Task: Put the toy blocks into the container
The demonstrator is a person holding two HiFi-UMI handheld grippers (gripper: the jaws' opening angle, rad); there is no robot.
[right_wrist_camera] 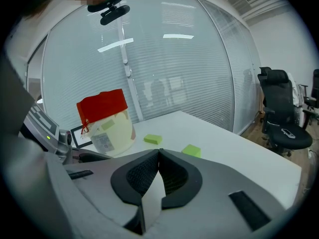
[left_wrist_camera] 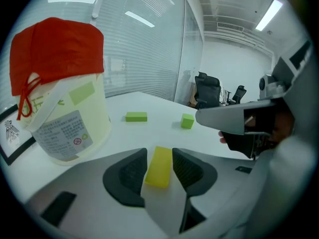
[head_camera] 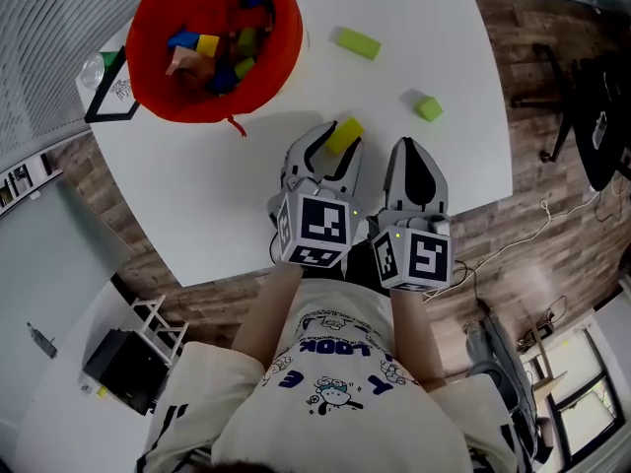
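The left gripper (left_wrist_camera: 158,154) stands with its jaws wide, and a yellow block (left_wrist_camera: 159,167) lies flat on the white table (head_camera: 222,200) in the gap between the two ribbed pads, which do not press on it. The right gripper (right_wrist_camera: 159,154) hangs just beside it with its jaws together and nothing in them. Two green blocks are also on the table, a long one (head_camera: 357,42) further out and a small cube (head_camera: 428,108) nearer the right gripper. The container (head_camera: 148,92), a pale tub with a red liner folded over its rim, stands at the far left corner and already holds a heap of coloured blocks. The yellow block looks like a small, rigid, light piece with smooth flat faces (wood or plastic, the views do not settle which), so it should not give under the pads and is unlikely to break, though a smooth face could slip under a weak or crooked squeeze. The best hold appears to be across its two long sides, near the middle of its length, which is how the left gripper's pads are lined up now
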